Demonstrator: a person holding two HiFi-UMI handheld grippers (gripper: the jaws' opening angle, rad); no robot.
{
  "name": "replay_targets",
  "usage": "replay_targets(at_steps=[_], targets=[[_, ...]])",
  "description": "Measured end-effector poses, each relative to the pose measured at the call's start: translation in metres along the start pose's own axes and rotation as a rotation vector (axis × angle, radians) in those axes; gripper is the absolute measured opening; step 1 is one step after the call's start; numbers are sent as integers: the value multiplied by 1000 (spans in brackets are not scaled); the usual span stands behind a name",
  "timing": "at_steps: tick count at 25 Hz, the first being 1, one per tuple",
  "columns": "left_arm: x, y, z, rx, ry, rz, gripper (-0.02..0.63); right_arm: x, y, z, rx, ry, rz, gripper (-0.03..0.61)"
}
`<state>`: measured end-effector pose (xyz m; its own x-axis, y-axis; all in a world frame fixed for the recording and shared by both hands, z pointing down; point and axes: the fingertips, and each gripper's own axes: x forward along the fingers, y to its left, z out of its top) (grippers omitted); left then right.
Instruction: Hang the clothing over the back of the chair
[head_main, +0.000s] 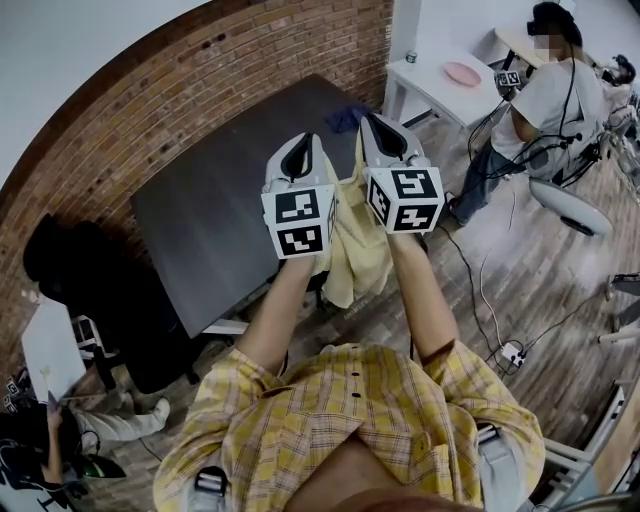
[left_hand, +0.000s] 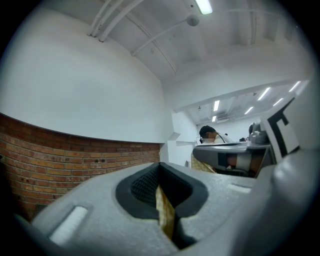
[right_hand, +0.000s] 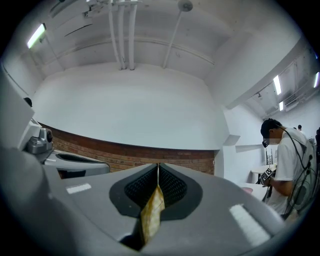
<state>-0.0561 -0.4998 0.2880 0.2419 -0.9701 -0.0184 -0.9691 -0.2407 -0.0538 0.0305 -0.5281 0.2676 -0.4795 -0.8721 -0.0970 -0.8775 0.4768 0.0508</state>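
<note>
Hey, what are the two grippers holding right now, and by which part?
Both hold the yellow garment: the left gripper and right gripper are each shut on a pinch of its upper edge, and the rest hangs below them.

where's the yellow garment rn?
Head view, centre: the yellow garment hangs from the left gripper and right gripper, both shut on it, over the dark table edge.
</note>
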Motion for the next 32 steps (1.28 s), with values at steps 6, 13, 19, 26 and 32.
replay_targets(at_steps=[6, 13, 19, 26, 32], targets=[[11, 0, -15, -15, 50, -14, 0, 11, 1, -22, 3, 65, 6, 14], [21, 1, -30, -33, 93, -16, 0, 20, 1, -40, 13, 124, 24, 14], [25, 0, -39, -57, 119, -21, 0, 24, 2, -54, 24, 159, 36, 14], [23, 0, -49, -66, 150, -19, 0, 24, 7, -66, 17, 195, 63, 14], [24, 0, -52, -82, 160, -26, 45, 27, 15, -66, 26, 206, 97, 35]])
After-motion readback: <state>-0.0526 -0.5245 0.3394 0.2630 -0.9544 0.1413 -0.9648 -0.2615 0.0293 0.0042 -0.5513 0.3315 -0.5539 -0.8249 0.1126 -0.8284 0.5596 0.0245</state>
